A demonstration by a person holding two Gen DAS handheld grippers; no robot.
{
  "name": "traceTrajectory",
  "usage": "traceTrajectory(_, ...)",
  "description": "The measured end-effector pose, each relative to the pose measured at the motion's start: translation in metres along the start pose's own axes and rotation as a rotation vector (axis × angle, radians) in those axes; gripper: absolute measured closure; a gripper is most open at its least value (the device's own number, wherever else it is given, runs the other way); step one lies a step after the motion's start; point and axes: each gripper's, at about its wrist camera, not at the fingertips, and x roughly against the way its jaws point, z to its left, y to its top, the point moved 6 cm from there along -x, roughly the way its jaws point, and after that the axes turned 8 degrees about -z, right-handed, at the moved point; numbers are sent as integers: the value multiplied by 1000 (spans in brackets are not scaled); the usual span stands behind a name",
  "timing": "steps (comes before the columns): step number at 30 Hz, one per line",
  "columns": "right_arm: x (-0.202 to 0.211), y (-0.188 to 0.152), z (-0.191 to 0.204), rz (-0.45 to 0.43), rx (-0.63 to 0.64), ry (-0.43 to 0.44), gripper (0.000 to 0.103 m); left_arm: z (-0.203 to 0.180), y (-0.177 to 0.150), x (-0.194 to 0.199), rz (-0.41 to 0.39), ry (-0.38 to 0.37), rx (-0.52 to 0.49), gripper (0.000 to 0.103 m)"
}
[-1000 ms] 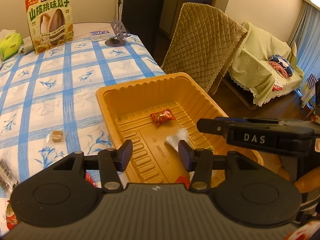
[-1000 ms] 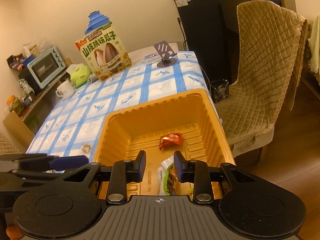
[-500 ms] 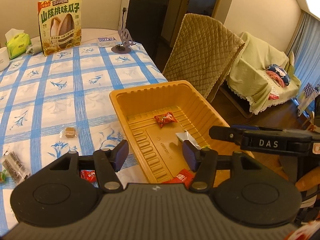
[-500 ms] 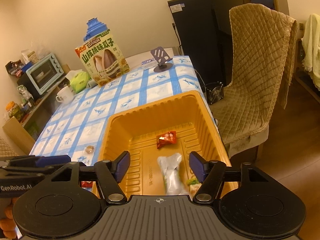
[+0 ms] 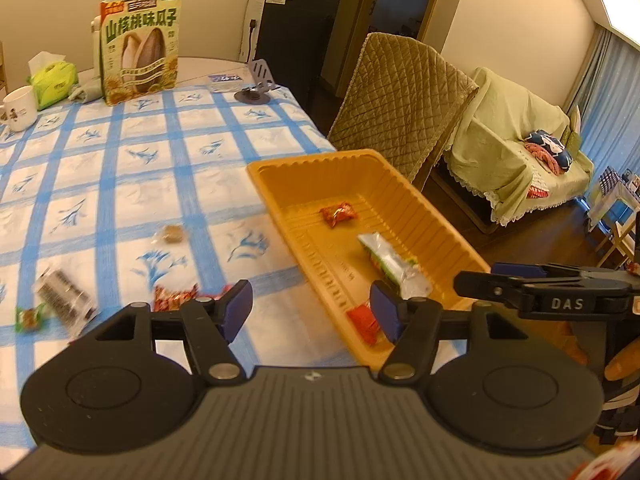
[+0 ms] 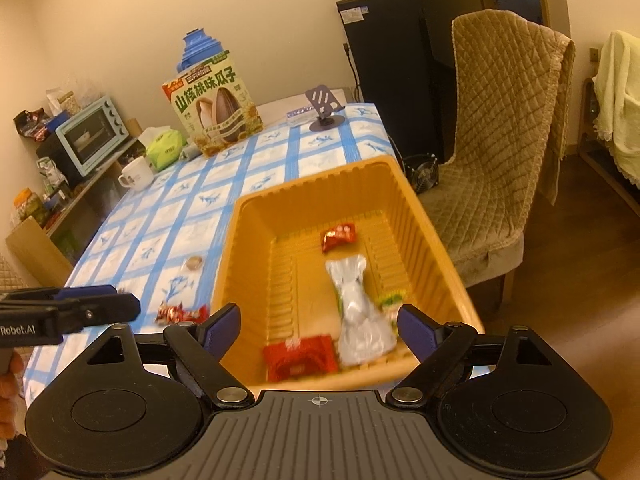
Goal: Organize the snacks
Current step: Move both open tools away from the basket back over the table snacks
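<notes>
An orange tray [image 5: 416, 208] [image 6: 240, 240] sits at the table's right edge. Inside lie a small red packet [image 5: 337, 213] [image 6: 338, 236], a silver-green pouch [image 5: 394, 266] [image 6: 360, 312] and a red packet [image 5: 363, 320] [image 6: 300, 356] at the near end. My left gripper [image 5: 312, 310] hovers over the tray's near left corner, jaws opening, nothing between them. My right gripper [image 6: 318, 326] hangs over the tray's near end, jaws opening wide above the pouch without touching it. Loose snacks remain on the cloth: a red candy [image 5: 174, 296] [image 6: 180, 313], a brown biscuit [image 5: 173, 234] [image 6: 194, 263], a dark packet [image 5: 64, 296].
A blue-checked cloth [image 5: 120, 168] covers the table. At its far end stand a sunflower-seed box [image 5: 138, 46] [image 6: 216, 112], a phone stand [image 5: 256, 88], a tissue pack [image 5: 54, 80] and a mug [image 5: 18, 108]. A quilted chair [image 6: 504, 120] stands right of the tray.
Both grippers pulled back and up from the tray while opening. The right gripper let go of the silver-green pouch, which now lies in the tray.
</notes>
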Motion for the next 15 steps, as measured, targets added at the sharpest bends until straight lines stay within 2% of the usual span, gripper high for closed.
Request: traceTrajectory(15,14,-51,61,75,-1,8,17,65,-42,47,62,30,20,41)
